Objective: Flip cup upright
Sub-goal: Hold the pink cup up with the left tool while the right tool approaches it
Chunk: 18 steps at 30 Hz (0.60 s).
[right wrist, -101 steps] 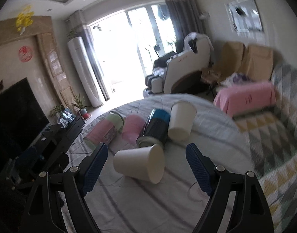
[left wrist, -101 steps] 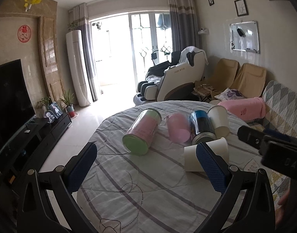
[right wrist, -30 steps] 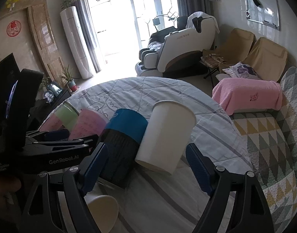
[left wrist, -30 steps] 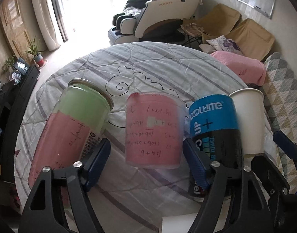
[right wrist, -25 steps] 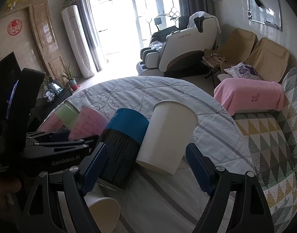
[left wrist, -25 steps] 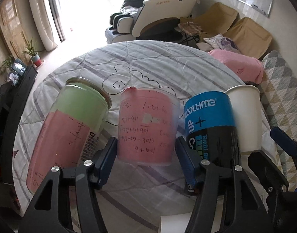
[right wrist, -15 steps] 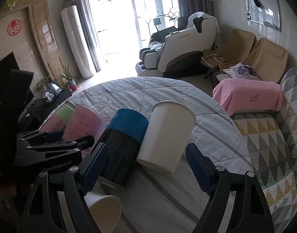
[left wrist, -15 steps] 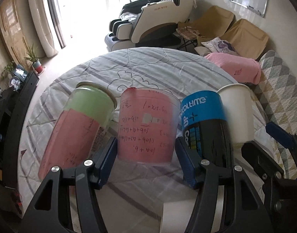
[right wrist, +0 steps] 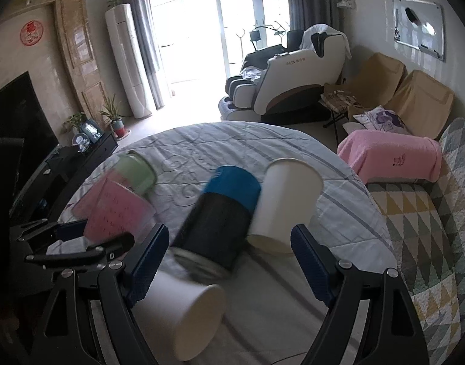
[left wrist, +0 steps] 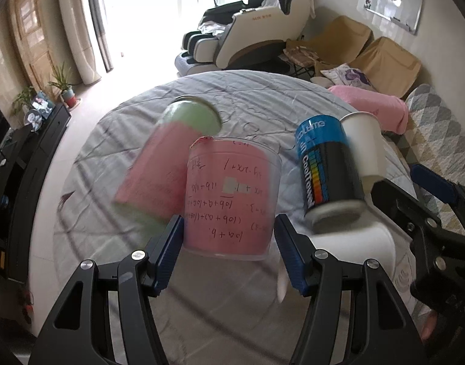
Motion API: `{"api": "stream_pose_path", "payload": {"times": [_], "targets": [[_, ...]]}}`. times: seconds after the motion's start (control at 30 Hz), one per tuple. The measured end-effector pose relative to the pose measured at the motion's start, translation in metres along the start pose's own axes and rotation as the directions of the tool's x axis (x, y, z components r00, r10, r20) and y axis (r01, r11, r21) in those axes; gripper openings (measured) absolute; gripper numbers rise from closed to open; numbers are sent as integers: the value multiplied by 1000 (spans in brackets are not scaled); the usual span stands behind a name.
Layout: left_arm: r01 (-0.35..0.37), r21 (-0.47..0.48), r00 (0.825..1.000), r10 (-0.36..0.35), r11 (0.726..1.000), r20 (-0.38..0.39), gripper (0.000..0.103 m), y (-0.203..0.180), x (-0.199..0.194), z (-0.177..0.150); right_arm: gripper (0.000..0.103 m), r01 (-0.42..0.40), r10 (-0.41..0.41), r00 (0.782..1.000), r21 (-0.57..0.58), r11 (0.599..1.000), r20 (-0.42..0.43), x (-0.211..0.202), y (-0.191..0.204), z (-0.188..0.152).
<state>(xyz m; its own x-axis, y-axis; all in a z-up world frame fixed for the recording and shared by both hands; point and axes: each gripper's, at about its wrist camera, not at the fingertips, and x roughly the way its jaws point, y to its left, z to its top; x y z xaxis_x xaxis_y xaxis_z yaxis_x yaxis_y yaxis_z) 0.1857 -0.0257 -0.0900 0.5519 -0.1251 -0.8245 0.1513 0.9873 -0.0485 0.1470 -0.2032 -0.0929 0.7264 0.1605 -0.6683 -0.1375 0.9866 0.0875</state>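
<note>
My left gripper [left wrist: 229, 249] is shut on a clear cup with a pink handwritten paper liner [left wrist: 232, 194] and holds it lifted above the round table [left wrist: 177, 298]; the cup also shows in the right wrist view [right wrist: 116, 213]. My right gripper [right wrist: 229, 261] is open and empty, with a blue-and-black can [right wrist: 220, 222] and a white paper cup [right wrist: 284, 206] lying on their sides just ahead between its fingers.
A pink-and-green can [left wrist: 171, 164] lies on its side at left. Another white paper cup [right wrist: 186, 313] lies near my right gripper's left finger. A quilted sofa [right wrist: 421, 243] with a pink towel [right wrist: 390, 155] runs along the right. The table carries a grey striped cloth.
My left gripper closed on the pink-lined cup and raised it off the table, pulling back. The right gripper stayed open and nearly still.
</note>
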Motion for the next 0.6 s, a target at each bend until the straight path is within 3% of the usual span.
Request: {"api": "stream_pose_path", "payload": {"times": [0.2, 0.4, 0.6], "targets": [[-8, -9, 1000, 8, 1000, 16, 62, 18, -28, -26, 84, -22, 22, 1000, -29, 999, -4, -15, 29, -5], [20, -11, 1000, -20, 1000, 5, 62, 32, -45, -57, 84, -54, 53, 998, -24, 998, -43, -28, 57, -18], [68, 0, 998, -68, 998, -11, 62, 34, -53, -88, 84, -37, 37, 995, 6, 999, -92, -39, 78, -37]]}}
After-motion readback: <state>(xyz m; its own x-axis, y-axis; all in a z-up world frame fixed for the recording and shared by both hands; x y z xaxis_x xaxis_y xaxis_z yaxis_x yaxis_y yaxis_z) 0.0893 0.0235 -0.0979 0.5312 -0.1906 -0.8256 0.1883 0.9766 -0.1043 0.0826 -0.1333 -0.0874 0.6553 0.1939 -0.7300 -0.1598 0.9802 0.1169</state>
